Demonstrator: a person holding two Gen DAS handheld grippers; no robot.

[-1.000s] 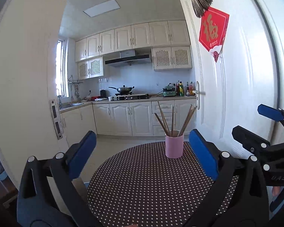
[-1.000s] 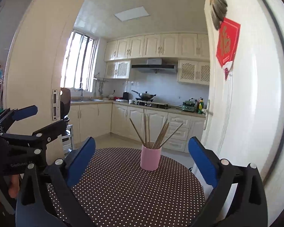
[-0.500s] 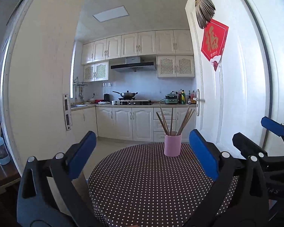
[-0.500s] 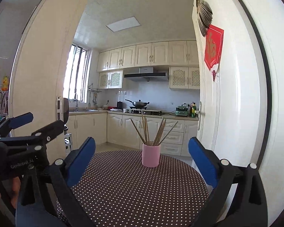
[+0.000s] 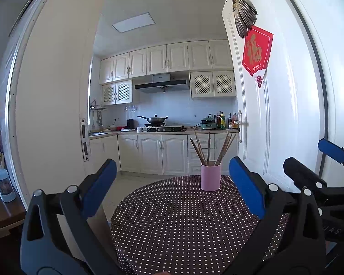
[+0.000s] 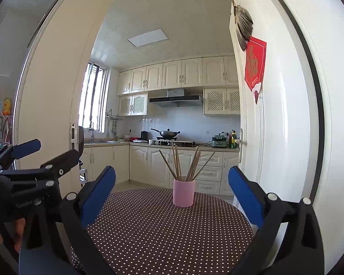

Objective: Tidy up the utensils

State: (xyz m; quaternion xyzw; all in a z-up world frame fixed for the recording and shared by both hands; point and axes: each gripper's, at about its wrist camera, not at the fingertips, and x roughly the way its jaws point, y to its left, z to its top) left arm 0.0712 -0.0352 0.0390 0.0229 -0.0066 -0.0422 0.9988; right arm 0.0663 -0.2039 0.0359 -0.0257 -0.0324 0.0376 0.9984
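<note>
A pink cup (image 5: pixel 210 177) (image 6: pixel 183 192) stands upright near the far edge of a round table with a dark polka-dot cloth (image 5: pixel 183 224) (image 6: pixel 162 226). Several wooden chopsticks (image 5: pixel 208 147) (image 6: pixel 187 163) fan out of it. My left gripper (image 5: pixel 172 188) is open with nothing between its blue pads, held back from the cup above the table's near side. My right gripper (image 6: pixel 172 192) is also open and empty, facing the cup from the same distance. The right gripper's side shows at the right edge of the left wrist view, and the left gripper's side at the left of the right wrist view.
A white door (image 5: pixel 275 114) (image 6: pixel 275 126) with a red paper decoration (image 5: pixel 256 52) stands open right beside the table. Behind the table lies a kitchen with cream cabinets (image 5: pixel 162 153) and a stove with a wok (image 6: pixel 167 134). A wooden shelf with a small bottle (image 5: pixel 3 185) sits at far left.
Both grippers have tilted upward and drawn slightly back, so the cup and table sit lower in each view. Both stay open and empty.
</note>
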